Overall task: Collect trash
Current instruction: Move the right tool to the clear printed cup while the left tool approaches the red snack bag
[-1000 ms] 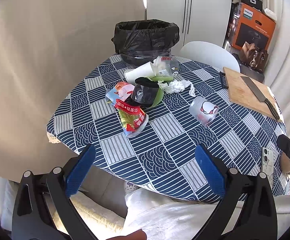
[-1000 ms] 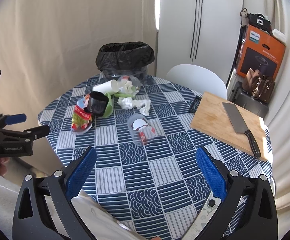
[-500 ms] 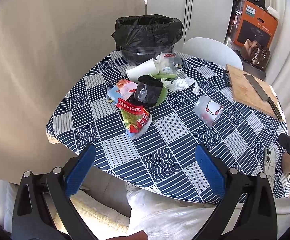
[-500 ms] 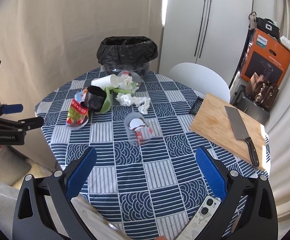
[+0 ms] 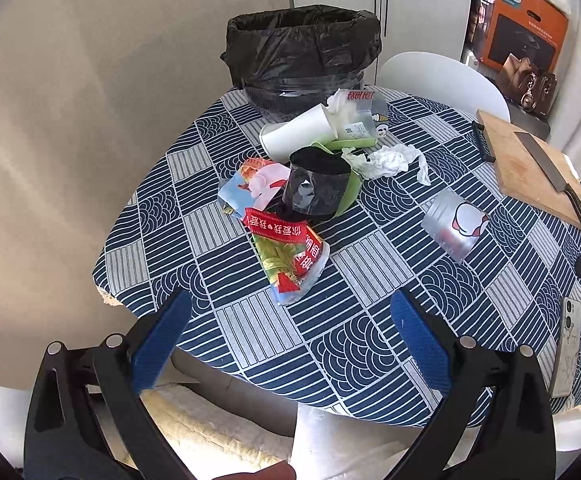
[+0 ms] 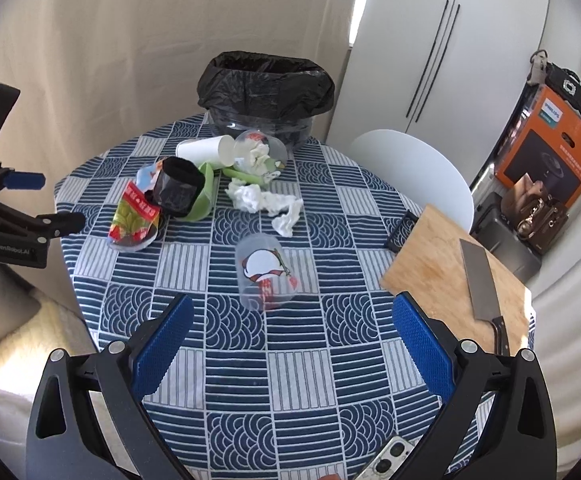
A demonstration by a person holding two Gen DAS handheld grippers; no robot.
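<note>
The bin (image 6: 265,92) stands at the worktop's (image 6: 302,380) far edge; wrappers, cups and tissue (image 6: 264,200) lie just before it. A clear cup (image 6: 264,276), seemingly empty, could roll when nudged. Both tongs, left (image 5: 288,336) and right (image 6: 288,338), gape unladen.

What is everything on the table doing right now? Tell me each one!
Left gripper: open, holding nothing.
Right gripper: open, holding nothing.
Bin: open, black bag lining it.
Clear cup: lying on its side.
White paper cup: tipped over.
Tissue: crumpled.
Knife: flat on cutting board.
</note>
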